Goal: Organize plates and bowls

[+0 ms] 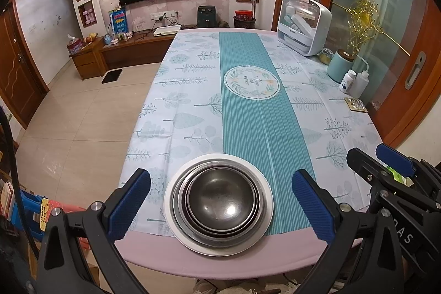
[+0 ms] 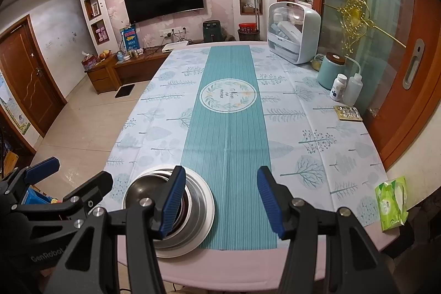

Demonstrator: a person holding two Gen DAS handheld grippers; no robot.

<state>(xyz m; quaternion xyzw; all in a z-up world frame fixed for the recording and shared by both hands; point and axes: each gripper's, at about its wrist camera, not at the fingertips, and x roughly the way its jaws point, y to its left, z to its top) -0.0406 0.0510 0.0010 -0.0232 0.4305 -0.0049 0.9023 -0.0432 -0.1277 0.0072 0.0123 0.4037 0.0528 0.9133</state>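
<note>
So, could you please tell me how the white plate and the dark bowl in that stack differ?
The white plate is wide, flat and matte; the dark bowl is smaller, deeper and shiny metal. The white plate lies at the bottom on the tablecloth; the dark bowl sits on top, nested inside grey dishes. Both are round, upright and apparently empty.

Table [image 1: 154, 255] under a tree-print cloth [image 1: 190, 101]. On it: stacked plates and bowls [image 1: 219, 204] near the front edge, dish box [image 1: 303, 26], canister [image 1: 340, 65], two bottles [image 1: 354, 83], tissue pack [image 2: 391, 203].

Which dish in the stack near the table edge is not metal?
The white plate at the very bottom: it is widest, and the nested steel bowls sit inside its rim.
</note>
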